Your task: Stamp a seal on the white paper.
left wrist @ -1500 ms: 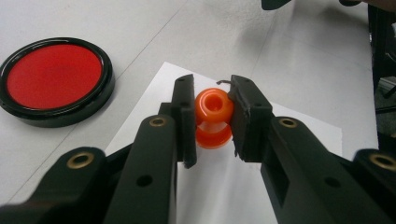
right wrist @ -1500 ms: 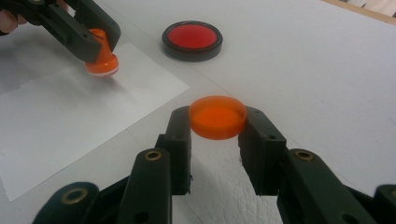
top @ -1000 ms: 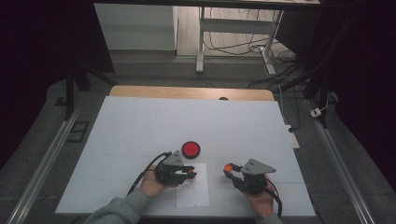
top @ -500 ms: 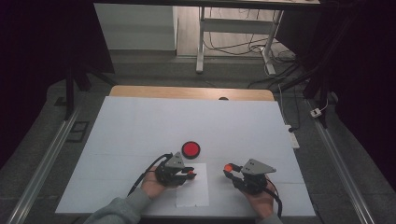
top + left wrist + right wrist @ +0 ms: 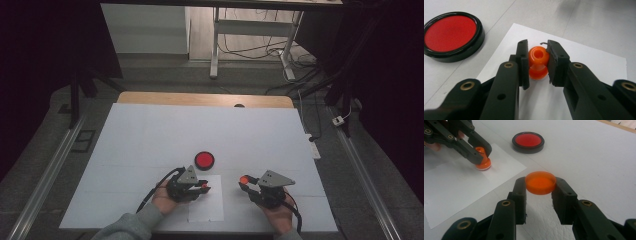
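Stamp and cap held in two tongs over a white counter.

High view: the left tongs (image 5: 204, 186), lower centre, were closed on a small orange stamp (image 5: 204, 187) over the white paper sheet (image 5: 207, 210); the right tongs (image 5: 243, 181), lower right of centre, gripped an orange cap (image 5: 244, 178); a red ink pad (image 5: 204, 160) in a black case lay on the counter (image 5: 150, 135) just above the left tongs.
Left gripper view: at frame centre the pads pressed the stamp's (image 5: 538, 62) knobbed handle from both sides, its base on the paper (image 5: 586, 60); the ink pad (image 5: 451, 35) sat at upper left.
Right gripper view: the pads clamped the round cap (image 5: 540, 182) at centre, clear of the counter (image 5: 586, 157); the left tongs (image 5: 482, 152) with the stamp (image 5: 483, 160) were at upper left on the paper (image 5: 456, 185), the ink pad (image 5: 528, 142) at upper centre.
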A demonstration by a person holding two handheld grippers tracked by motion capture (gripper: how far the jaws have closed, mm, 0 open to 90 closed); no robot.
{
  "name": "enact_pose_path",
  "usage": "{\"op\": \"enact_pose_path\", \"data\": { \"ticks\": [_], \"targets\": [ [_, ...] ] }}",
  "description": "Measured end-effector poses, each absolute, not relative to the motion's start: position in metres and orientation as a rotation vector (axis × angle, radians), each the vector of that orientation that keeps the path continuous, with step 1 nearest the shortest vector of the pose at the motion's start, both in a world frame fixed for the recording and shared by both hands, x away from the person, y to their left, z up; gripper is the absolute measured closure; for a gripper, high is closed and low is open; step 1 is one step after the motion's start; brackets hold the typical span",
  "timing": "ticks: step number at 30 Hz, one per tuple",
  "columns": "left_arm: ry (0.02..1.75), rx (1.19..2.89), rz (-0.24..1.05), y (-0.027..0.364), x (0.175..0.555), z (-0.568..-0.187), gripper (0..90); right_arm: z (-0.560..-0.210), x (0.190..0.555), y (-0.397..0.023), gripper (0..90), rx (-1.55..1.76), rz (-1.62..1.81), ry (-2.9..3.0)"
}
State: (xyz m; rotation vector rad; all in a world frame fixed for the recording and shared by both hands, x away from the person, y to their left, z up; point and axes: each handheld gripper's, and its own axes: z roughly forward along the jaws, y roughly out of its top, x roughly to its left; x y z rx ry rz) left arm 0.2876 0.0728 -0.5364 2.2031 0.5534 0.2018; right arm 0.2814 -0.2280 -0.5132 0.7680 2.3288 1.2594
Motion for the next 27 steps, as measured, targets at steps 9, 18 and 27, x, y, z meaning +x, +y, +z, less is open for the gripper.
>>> {"op": "enact_pose_path", "data": {
  "ticks": [9, 18, 27],
  "targets": [
    [0.530, 2.193, 0.251, 0.0730, 0.2831, -0.5394, 73.0, -0.5127, 0.2818, -0.2281, 64.4, 0.764, 1.269, 2.325],
    [0.530, 2.193, 0.243, 0.0737, 0.2836, -0.5396, 73.0, -0.5117, 0.2813, -0.2285, 64.4, 0.762, 1.270, 2.321],
    [0.530, 2.200, 0.254, 0.0732, 0.2829, -0.5394, 73.1, -0.5115, 0.2811, -0.2292, 64.4, 0.768, 1.271, 2.317]
  ]
}}
